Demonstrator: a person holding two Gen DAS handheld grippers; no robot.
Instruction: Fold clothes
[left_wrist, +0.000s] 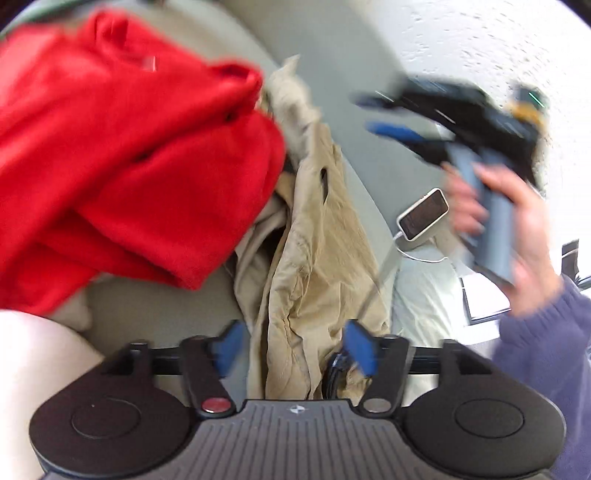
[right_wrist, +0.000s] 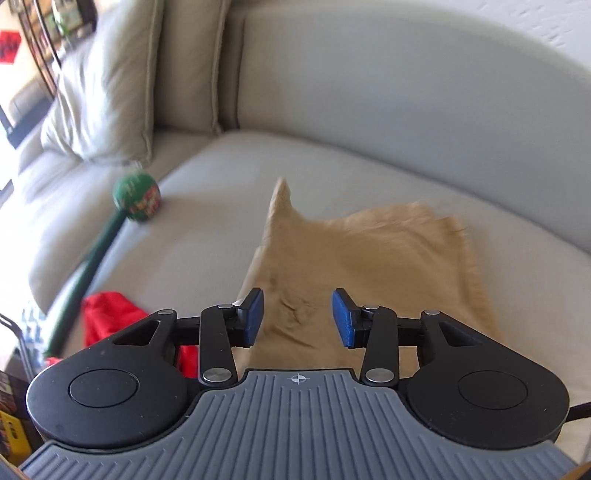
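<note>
Crumpled khaki trousers (left_wrist: 314, 236) beside soft red fleece (left_wrist: 122, 147) on smooth couch (right_wrist: 369, 110).

a pale grey sofa (right_wrist: 369, 110) fills both views, its seat cushion running beneath a rounded backrest. a loose cushion (right_wrist: 107, 92) of the same pale fabric leans upright in the sofa's corner. a green stick with a round green-and-red head (right_wrist: 137, 198) lies on the seat, near the cushion; its lettering is too blurred to read. a phone (left_wrist: 423, 214) with a white cable attached rests face up at the seat's edge. a textured white wall (left_wrist: 480, 44) stands behind the sofa.
</note>
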